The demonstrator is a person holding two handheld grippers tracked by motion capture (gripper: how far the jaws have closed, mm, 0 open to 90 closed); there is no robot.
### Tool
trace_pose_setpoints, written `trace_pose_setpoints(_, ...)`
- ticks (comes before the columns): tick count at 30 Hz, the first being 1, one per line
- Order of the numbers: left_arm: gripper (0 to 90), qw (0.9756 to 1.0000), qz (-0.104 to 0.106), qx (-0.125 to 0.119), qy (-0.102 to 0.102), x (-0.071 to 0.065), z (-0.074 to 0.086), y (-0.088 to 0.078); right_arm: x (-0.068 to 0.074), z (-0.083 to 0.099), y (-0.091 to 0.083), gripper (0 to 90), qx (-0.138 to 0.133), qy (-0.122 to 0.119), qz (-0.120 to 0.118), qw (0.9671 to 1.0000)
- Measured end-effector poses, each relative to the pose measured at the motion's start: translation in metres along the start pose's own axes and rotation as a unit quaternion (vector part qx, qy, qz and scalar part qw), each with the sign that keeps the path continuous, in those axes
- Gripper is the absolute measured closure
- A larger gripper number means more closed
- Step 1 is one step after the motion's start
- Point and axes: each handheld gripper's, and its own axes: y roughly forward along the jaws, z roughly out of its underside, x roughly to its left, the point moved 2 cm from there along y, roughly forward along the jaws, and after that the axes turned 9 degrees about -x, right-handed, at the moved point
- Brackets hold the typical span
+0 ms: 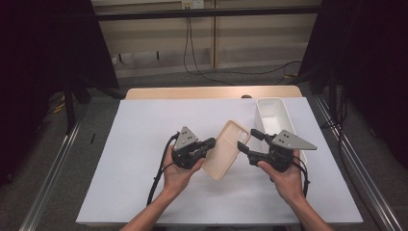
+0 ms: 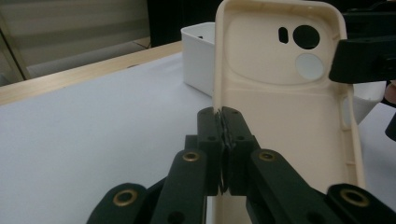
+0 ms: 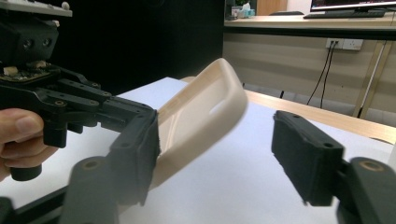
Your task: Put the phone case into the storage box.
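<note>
The person at the table holds a cream phone case [image 1: 226, 150] up off the white table cover [image 1: 144, 144], just about in the middle of it, tilted so its top corner leans toward one o'clock. The left gripper [image 1: 208, 143] comes in from the nine o'clock side of the case, and its jaws are pinched tight on the case's thin side wall; in the left gripper view the two black pads meet on that edge of the phone case [image 2: 280, 93], whose hollow inside and camera cut-outs face the lens. The right gripper [image 1: 248, 140] sits at the case's three o'clock side with its jaws apart, one pad just beside the case's upper end and the other standing clear. In the right gripper view one pad lies against the back of the phone case [image 3: 205, 112] while the far pad stands well off, so nothing is clamped there. A white tray [image 1: 272, 115] stands at about one o'clock from the case, near the cover's far right corner, just beyond the right gripper.
</note>
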Motion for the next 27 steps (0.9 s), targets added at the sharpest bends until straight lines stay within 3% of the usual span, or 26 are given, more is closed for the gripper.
trace_pose_setpoints(8, 87.7, 1.0, 0.003, 0.003, 0.001, -0.0002, 0.0014, 0.0019, -0.0016, 0.0091, 0.0007, 54.2, 0.017, 0.009, -0.005, 0.9998)
trace_pose_setpoints(14, 87.6, 1.0, 0.007, 0.003, 0.006, -0.0028, 0.0015, -0.0003, 0.0008, 0.0053, -0.0015, 60.0, 0.019, 0.01, 0.002, 0.9998)
trace_pose_setpoints(27, 87.3, 0.9999, 0.005, -0.002, 0.011, -0.0039, 0.0032, -0.0032, 0.0041, 0.0028, -0.0013, 70.8, 0.011, 0.013, -0.005, 0.9998)
